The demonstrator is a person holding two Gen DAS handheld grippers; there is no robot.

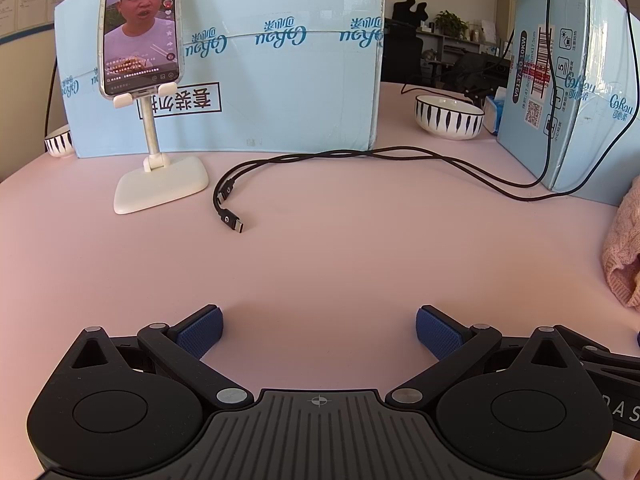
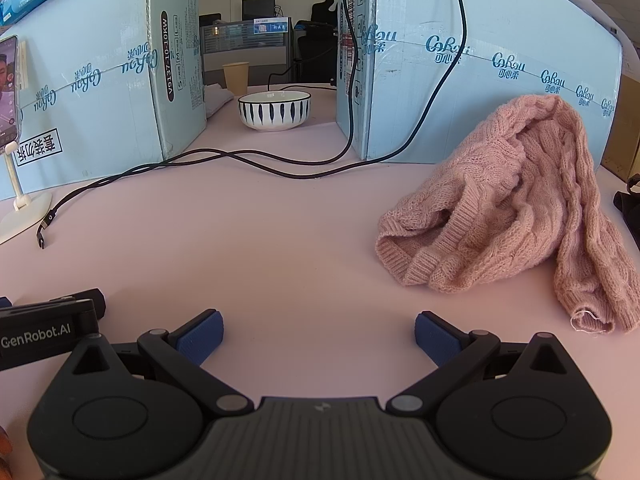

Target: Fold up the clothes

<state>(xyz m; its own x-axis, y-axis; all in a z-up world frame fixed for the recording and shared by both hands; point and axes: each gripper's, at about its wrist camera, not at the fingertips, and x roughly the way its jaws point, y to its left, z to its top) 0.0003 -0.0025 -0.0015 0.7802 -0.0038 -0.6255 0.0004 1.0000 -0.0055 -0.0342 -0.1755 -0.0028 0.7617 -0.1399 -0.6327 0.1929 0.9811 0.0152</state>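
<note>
I count one pink sweater (image 2: pixel 516 204), two striped bowls (image 1: pixel 449 117) (image 1: pixel 59 143), two blue cartons (image 1: pixel 248 60) (image 1: pixel 568 80), two black cables (image 1: pixel 320 158) (image 1: pixel 472 172), one phone (image 1: pixel 140 26) on one stand (image 1: pixel 160 188), one paper cup (image 2: pixel 236 78).

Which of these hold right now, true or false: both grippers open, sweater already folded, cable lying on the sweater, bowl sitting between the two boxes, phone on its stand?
1. Both the left gripper and the right gripper are open and hold nothing. True.
2. The pink sweater is neatly folded. False: it lies in a crumpled heap against the right box.
3. The black cable lies on the sweater. False: it runs over the bare table, apart from the sweater.
4. The striped bowl sits in the gap between the two boxes. True.
5. The phone is mounted on its white stand. True.
</note>
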